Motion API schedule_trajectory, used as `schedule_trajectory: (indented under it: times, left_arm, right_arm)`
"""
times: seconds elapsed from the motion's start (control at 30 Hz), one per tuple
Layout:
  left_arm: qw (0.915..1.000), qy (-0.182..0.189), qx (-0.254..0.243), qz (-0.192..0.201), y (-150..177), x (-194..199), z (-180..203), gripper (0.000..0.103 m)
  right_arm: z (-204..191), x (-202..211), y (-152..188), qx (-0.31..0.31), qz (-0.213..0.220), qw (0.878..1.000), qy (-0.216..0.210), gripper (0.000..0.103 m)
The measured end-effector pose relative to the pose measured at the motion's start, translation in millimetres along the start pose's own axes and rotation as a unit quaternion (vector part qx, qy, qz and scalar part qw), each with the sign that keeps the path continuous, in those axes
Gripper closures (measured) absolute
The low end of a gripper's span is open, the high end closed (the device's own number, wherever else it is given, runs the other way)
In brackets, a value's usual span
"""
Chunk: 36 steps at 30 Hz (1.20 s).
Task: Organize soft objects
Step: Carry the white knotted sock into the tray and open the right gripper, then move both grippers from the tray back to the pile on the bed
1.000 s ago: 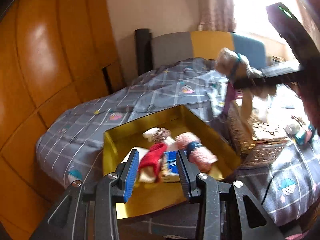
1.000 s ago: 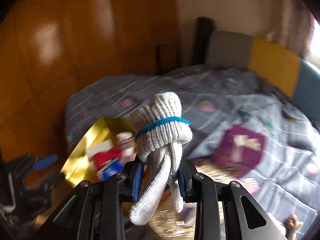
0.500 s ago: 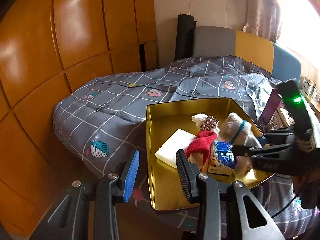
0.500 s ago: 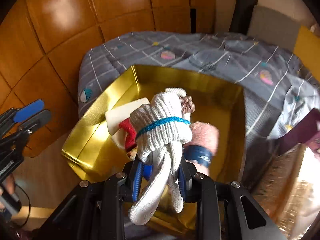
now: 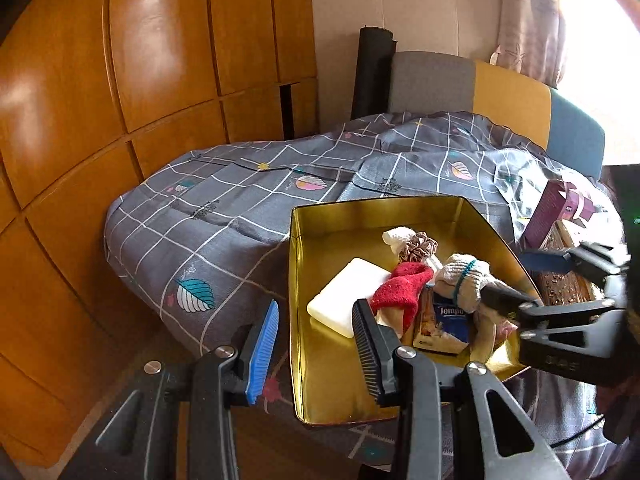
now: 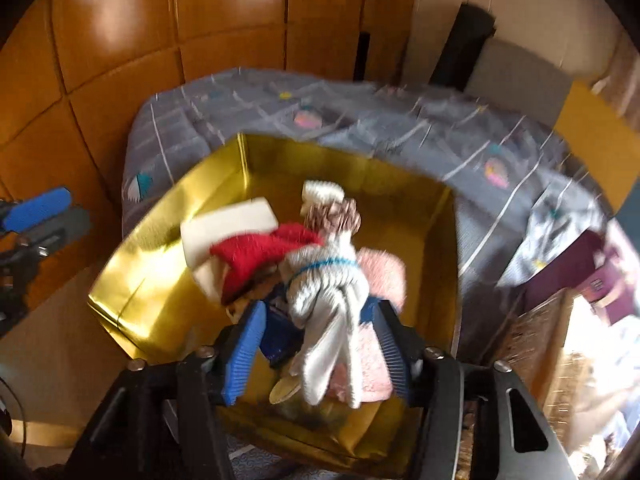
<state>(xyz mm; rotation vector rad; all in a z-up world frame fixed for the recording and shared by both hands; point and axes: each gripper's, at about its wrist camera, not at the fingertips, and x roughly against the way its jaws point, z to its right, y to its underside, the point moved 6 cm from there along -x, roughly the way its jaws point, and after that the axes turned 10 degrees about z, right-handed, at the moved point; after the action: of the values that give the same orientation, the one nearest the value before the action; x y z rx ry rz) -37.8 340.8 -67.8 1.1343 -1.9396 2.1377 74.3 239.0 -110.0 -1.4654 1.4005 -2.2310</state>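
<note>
- One shiny gold rectangular tin box sits on the bed's grey checked duvet; all the soft things lie inside it.
- One cream knitted glove bundle tied with a blue band lies on the heap in the box, between the right tongs, whose jaws are opening and stand clear of it on both sides.
- One red fluffy sock lies at 10 o'clock from the glove; one pink fluffy sock at 3 o'clock.
- One white flat sponge block, one brown scrunchie and one blue tissue pack share the box.
- The left tongs are spread with nothing between them, held over the box's near left edge.
- One purple carton and one woven brown basket stand at 3 o'clock of the box.
- Orange wooden wardrobe panels stand behind the bed.
</note>
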Motion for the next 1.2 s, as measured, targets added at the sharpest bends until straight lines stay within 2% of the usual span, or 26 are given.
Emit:
schedule_trajectory:
  times: [0.33, 0.53, 0.77, 1.2]
  left_arm:
    - [0.9999, -0.003, -0.010, -0.001, -3.4, 2.5, 7.3, 0.065]
    - [0.9998, -0.001, -0.021, 0.002, -6.0, 5.3, 16.1, 0.065]
    - [0.9995, 0.001, -0.031, 0.004, -8.9, 7.7, 25.0, 0.065]
    - [0.9982, 0.011, -0.055, 0.021, -23.3, 18.8, 47.2, 0.065]
  right_arm:
    - [-0.3, 57.3, -40.6, 0.005, 0.081, 0.996, 0.036, 0.034]
    - [1.8, 82.6, -55.4, -0.007, 0.113, 0.993, 0.038, 0.034]
    - [6.1, 100.0, -62.9, -0.013, 0.136, 0.990, 0.042, 0.034]
    - [30.1, 117.3, -56.9, -0.034, 0.150, 0.987, 0.055, 0.032]
